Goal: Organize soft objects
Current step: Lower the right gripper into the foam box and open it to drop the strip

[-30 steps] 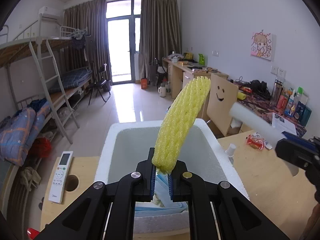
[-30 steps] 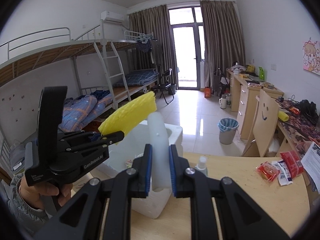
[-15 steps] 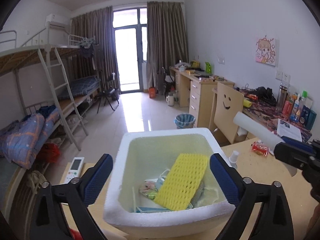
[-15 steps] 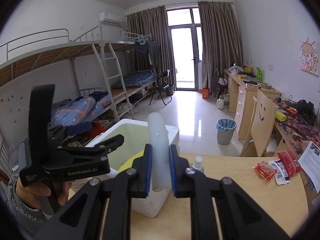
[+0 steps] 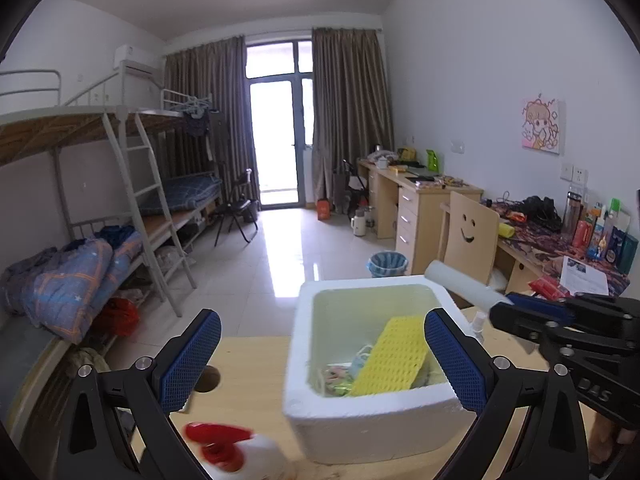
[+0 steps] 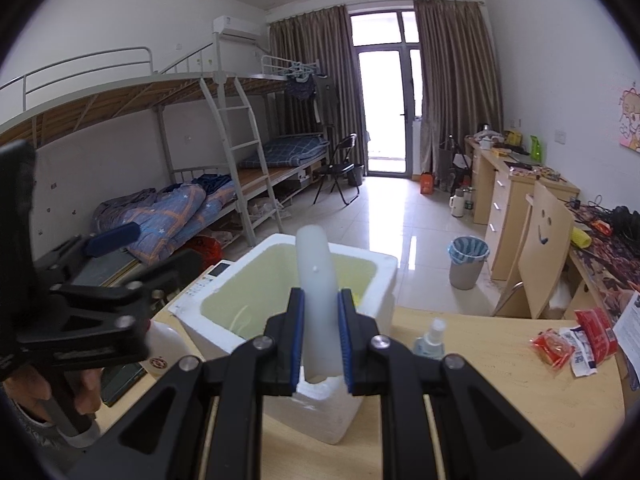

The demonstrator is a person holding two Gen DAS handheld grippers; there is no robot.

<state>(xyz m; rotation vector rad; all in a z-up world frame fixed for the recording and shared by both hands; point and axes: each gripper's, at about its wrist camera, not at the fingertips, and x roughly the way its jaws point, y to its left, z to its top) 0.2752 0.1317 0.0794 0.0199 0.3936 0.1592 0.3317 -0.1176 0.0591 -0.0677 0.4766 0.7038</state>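
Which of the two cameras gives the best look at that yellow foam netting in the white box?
The left wrist view: the yellow foam netting lies in plain sight inside the white foam box. In the right wrist view, the box wall and the held white foam tube hide it.

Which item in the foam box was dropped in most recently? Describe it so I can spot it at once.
On the wooden table stands a white foam box. Inside, leaning on its right wall, lies the yellow foam net sleeve, the only bright yellow, dimpled sheet among the pale crumpled items.
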